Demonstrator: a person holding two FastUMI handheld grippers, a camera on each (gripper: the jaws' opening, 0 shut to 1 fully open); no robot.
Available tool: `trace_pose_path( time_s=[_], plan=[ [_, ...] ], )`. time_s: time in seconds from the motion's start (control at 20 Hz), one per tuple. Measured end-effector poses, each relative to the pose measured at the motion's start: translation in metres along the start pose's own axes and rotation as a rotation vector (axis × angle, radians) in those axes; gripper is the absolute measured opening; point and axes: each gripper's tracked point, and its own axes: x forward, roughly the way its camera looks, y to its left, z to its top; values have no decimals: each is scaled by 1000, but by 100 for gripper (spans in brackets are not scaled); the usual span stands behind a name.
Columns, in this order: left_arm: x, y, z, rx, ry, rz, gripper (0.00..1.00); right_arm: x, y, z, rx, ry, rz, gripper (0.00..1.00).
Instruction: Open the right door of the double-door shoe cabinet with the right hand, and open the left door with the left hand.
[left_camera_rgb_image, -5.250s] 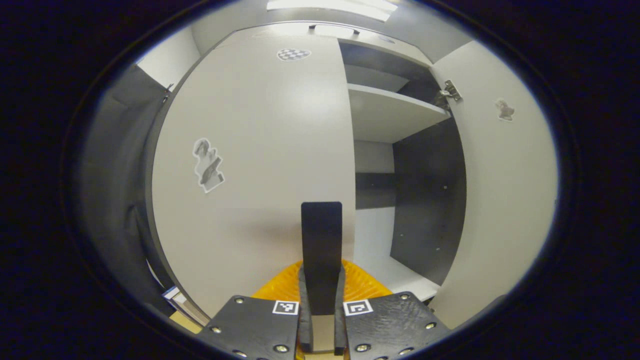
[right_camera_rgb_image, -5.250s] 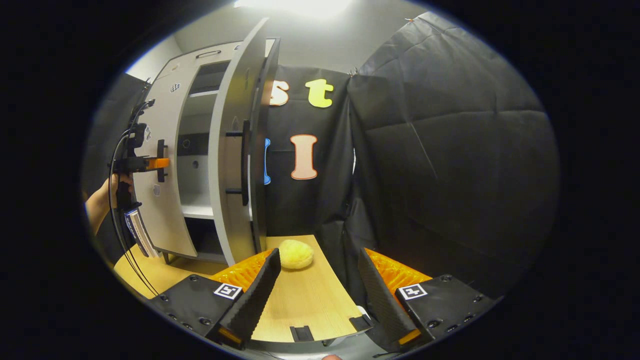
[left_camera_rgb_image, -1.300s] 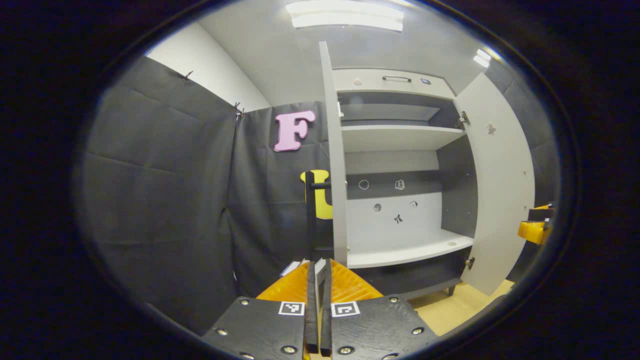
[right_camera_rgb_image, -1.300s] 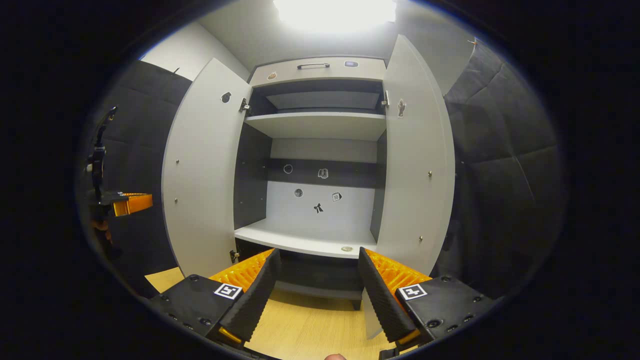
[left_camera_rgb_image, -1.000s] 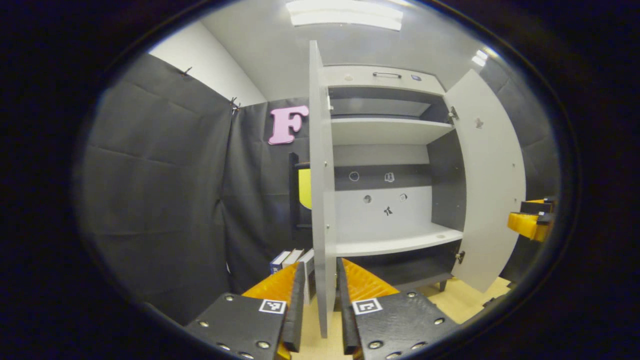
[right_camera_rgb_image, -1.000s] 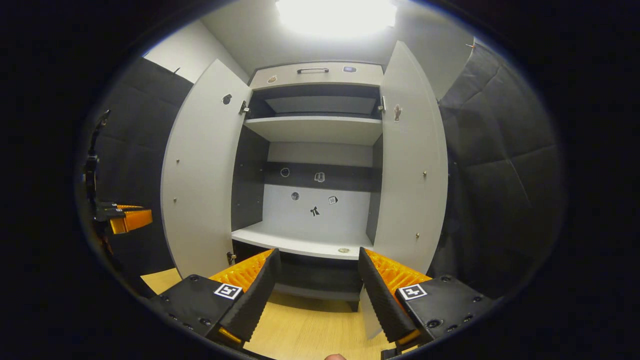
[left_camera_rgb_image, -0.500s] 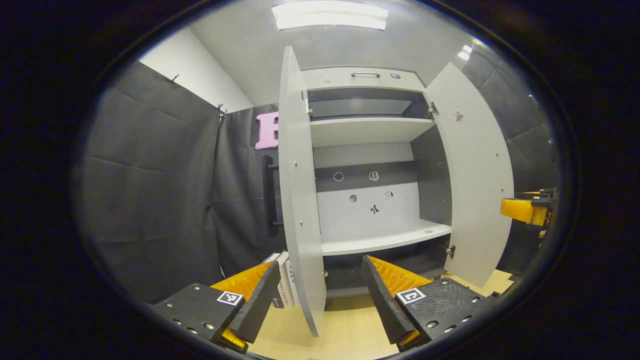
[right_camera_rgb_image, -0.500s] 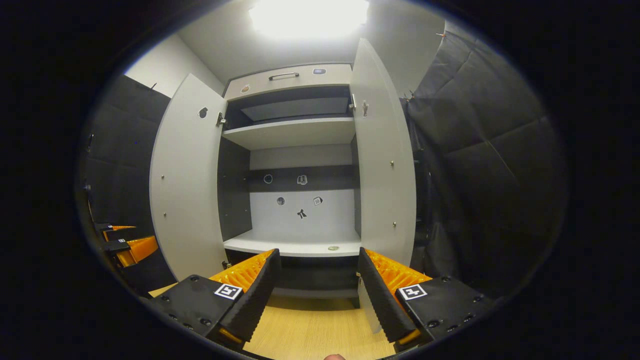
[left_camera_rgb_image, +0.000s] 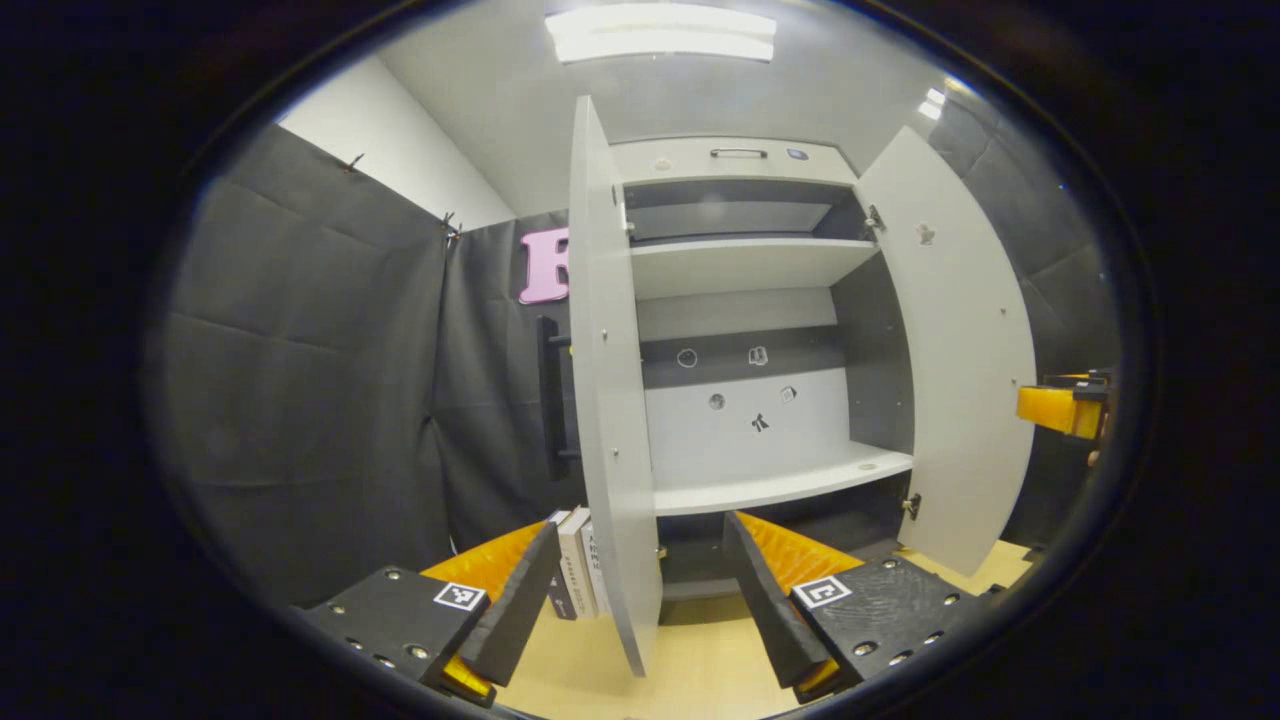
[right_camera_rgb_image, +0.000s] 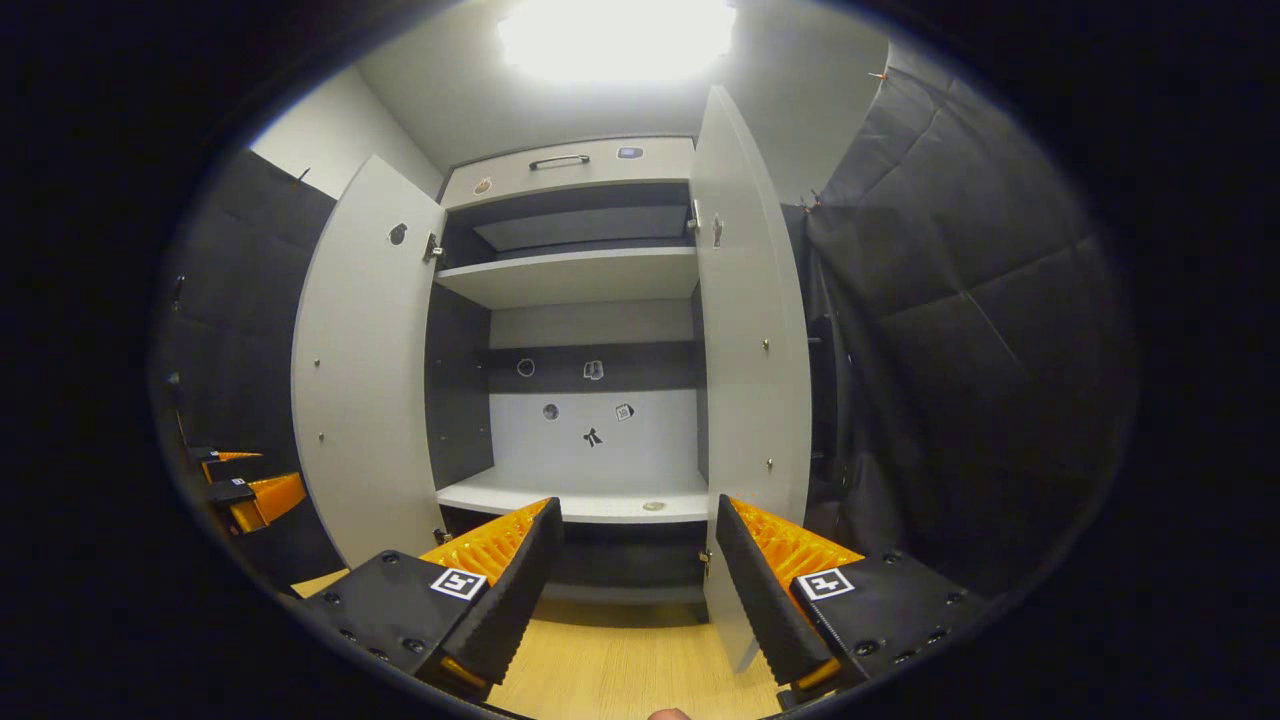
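Note:
The shoe cabinet (left_camera_rgb_image: 745, 160) has both doors swung wide, showing pale shelves (left_camera_rgb_image: 780, 485). In the left gripper view the left door (left_camera_rgb_image: 605, 400) stands almost edge-on, its black bar handle (left_camera_rgb_image: 548, 395) on the outer face. My left gripper (left_camera_rgb_image: 642, 530) is open, and that door's edge shows between the fingers without touching either. The right door (left_camera_rgb_image: 955, 350) stands open farther right. In the right gripper view my right gripper (right_camera_rgb_image: 637, 510) is open and holds nothing, facing the cabinet between the left door (right_camera_rgb_image: 360, 370) and the right door (right_camera_rgb_image: 750, 350).
Several books (left_camera_rgb_image: 580, 565) stand beside the cabinet behind the left door. The cabinet rests on a light wooden surface (right_camera_rgb_image: 620, 660). Black cloth walls close in on both sides. The right gripper (left_camera_rgb_image: 1055, 410) shows past the right door, the left gripper (right_camera_rgb_image: 250, 495) outside the left door.
The left gripper, earlier shut on the left door's handle, swung that door wide, let go and opened. In the last half second both views shifted only slightly.

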Motion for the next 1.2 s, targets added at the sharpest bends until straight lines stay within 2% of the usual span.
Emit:
trace_pose_path(
  time_s=[1.2],
  plan=[
    [3, 10, 4, -10, -14, 22, 95, -3, 2, 7, -23, -16, -24, 96]
  ],
)
